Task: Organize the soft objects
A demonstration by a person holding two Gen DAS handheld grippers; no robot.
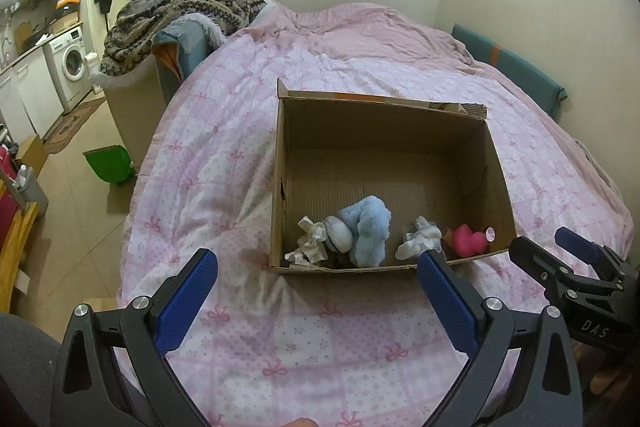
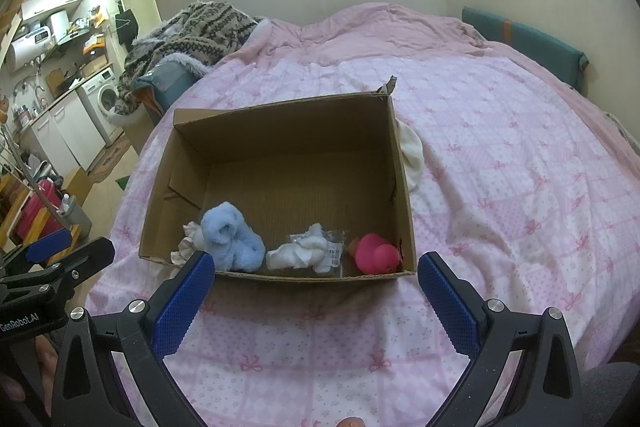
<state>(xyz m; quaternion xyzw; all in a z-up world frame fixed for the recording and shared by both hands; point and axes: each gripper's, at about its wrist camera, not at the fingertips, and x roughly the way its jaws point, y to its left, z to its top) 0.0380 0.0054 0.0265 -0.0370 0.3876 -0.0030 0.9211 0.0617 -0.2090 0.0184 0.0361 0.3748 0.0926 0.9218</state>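
Both tongs, left (image 1: 316,291) and right (image 2: 316,291), gaped wide and empty over the quilt (image 2: 500,187). Just ahead sat the box (image 2: 280,131), its near wall fronting the blue plush (image 2: 232,239), white cloth (image 2: 298,253) and pink toy (image 2: 376,253). A white cap (image 2: 412,151) lay beyond, beside the box.

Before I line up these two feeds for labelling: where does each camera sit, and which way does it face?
Left wrist: on the left gripper, looking forward and down over the bed at the box; its own open jaws show, and the right gripper at right.
Right wrist: on the right gripper, facing the same box from further right; its open jaws show, and the left gripper at left.
Shared: box, blue plush, pink toy, bed.
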